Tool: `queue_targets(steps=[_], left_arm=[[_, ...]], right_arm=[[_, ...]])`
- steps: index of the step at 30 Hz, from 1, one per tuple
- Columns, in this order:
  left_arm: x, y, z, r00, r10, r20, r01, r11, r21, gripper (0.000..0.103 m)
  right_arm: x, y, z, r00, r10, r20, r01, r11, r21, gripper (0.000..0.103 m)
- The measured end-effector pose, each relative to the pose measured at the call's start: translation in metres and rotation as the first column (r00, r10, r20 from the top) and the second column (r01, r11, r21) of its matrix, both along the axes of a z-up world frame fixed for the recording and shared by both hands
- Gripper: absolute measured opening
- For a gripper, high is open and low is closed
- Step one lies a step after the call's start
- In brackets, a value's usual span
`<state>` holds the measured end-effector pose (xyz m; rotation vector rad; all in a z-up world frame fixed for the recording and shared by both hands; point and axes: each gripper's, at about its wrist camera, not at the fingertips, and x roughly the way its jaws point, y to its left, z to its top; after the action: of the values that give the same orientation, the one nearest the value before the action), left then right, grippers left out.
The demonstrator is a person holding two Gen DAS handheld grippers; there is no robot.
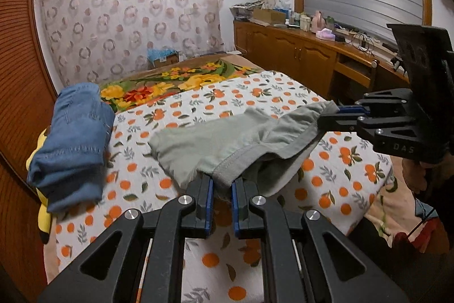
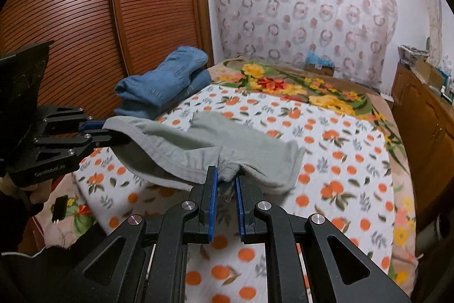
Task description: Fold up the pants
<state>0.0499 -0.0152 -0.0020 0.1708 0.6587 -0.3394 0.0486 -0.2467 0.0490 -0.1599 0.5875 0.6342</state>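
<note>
Grey pants (image 1: 227, 144) lifted above near part of bed (image 1: 283, 93), far end resting on it. Left gripper (image 1: 222, 199) and right gripper (image 2: 226, 190) jaws clenched on fabric edge. Keep edge taut, grippers level; lay down flat without wrinkles.

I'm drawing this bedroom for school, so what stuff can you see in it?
grey-green pants: one, held up above the bed by both tongs
blue jeans: one folded pile, left side of bed by the wardrobe
orange-print sheet: one, white with oranges, covering the near bed
flower blanket: one, yellow and red, far end of bed
wardrobe: one, brown slatted, left of bed
cabinet: one, brown wood, right of bed, cluttered top
curtain: one, pale with rings, far wall
left tongs: black, blue pads, pinching pants
right tongs: same, pinching pants
</note>
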Motion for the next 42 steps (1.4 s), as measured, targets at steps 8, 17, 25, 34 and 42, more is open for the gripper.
queue_targets(steps=[8,17,25,34,42], left_arm=[[-0.016,0.003,-0.016,0.999,0.001,-0.033,-0.002,1.0,-0.028,0.011],[-0.026,0.005,-0.028,0.998,-0.003,-0.061,0.0,0.999,-0.05,0.011],[-0.036,0.005,-0.03,0.998,-0.011,-0.066,0.006,0.997,-0.076,0.011],[-0.045,0.003,-0.024,0.997,-0.016,-0.071,0.01,0.997,-0.077,0.011],[-0.032,0.007,-0.034,0.996,-0.003,-0.088,-0.004,0.997,-0.078,0.011]], right_arm=[[-0.003,-0.004,-0.004,0.999,0.0,-0.034,0.001,1.0,0.024,0.012],[-0.007,-0.006,-0.013,0.998,-0.003,-0.059,0.006,0.998,0.059,0.012],[-0.018,-0.011,-0.023,0.998,-0.003,-0.058,0.007,0.998,0.067,0.012],[-0.035,-0.012,-0.025,0.999,0.012,-0.04,-0.01,0.998,0.061,0.012],[-0.022,-0.007,-0.025,1.0,0.009,-0.021,-0.008,0.999,0.037,0.012]])
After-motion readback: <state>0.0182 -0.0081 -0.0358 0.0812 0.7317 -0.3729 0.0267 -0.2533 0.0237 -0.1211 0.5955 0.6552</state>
